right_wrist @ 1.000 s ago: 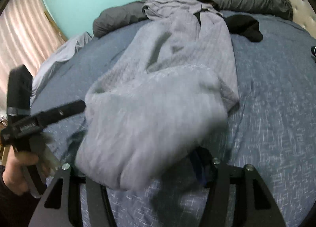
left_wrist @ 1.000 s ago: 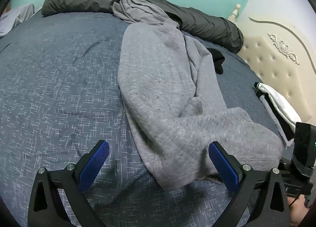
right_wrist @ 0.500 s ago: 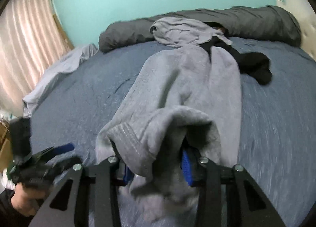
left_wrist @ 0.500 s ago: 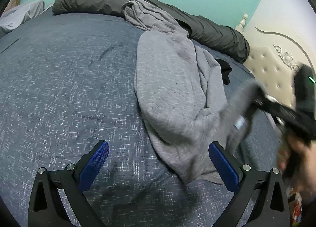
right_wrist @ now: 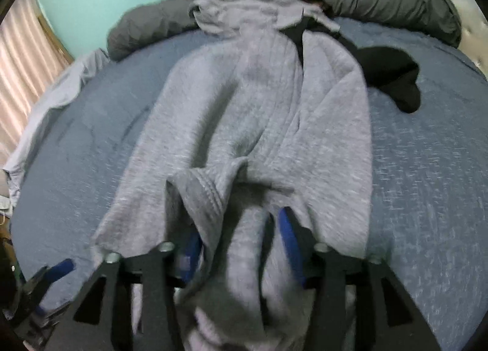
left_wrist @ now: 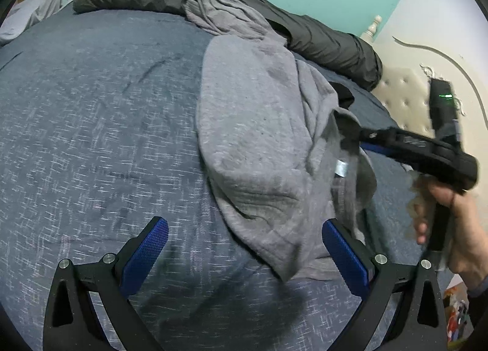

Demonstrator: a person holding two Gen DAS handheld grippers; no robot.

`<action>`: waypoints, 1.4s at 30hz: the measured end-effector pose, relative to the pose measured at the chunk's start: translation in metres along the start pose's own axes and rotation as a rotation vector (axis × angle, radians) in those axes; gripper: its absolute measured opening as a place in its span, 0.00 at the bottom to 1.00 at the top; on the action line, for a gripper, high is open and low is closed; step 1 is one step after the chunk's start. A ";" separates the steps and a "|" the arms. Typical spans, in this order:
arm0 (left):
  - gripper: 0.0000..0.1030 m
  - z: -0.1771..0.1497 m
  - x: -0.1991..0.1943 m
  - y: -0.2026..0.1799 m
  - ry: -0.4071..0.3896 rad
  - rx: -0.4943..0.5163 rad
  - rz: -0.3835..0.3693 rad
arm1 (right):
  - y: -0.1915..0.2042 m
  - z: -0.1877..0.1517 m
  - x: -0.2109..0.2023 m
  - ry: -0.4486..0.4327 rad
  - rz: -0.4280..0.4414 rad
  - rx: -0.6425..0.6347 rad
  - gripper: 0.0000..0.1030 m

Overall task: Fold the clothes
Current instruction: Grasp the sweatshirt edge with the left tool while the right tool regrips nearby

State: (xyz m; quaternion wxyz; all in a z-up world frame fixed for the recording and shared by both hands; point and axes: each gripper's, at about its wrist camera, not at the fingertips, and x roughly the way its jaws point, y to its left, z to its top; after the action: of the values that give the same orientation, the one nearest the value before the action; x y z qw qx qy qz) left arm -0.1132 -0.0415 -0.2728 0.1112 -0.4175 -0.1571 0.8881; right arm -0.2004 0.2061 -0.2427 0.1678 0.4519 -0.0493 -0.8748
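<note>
On the blue bedspread (left_wrist: 91,137) the grey garment (left_wrist: 253,125) lies in a long rumpled strip, running from the near edge of the bed up to a bunched end against the dark rolled duvet (left_wrist: 320,40). Your right gripper (right_wrist: 238,229) has its jaws closed on a gathered hem of that garment, and the cloth hangs in a thick fold over and between the blue pads. Your left gripper (left_wrist: 244,247) sits low over the bedspread with its jaws wide apart and holding nothing, the nearest corner of the grey cloth lying just between and ahead of them.

To do this step well, keep the pinched hem raised only enough to clear the fabric beneath it, so the lower layers do not drag and wrinkle. Judging by the free corner ahead of the left jaws, taking that corner would let you carry both ends evenly and keep the fold line straight. A single-point grip on cloth this soft will likely let the far side sag and twist. Mind the black garment (right_wrist: 393,76) lying beside the grey one near the duvet; it could get caught up in the fold.

Your right hand (left_wrist: 451,223) grips the handle upright at the right of the left wrist view, with the gripper body reaching in level toward the garment's middle.
</note>
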 end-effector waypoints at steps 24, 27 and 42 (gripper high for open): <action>0.70 -0.018 0.029 -0.028 0.103 0.128 -0.054 | 0.047 -0.088 -0.006 0.156 0.101 -0.102 0.33; 0.70 -0.019 0.033 -0.033 0.115 0.142 -0.063 | 0.044 -0.089 -0.002 0.161 0.085 -0.102 0.08; 0.15 -0.018 0.050 -0.025 0.144 0.134 -0.048 | 0.016 -0.082 -0.017 0.130 0.063 -0.072 0.07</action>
State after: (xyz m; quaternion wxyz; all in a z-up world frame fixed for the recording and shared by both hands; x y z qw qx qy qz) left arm -0.1291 0.0012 -0.3096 0.1710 -0.4681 -0.0986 0.8613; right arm -0.1209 0.2019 -0.2742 0.2142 0.4994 -0.0209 -0.8392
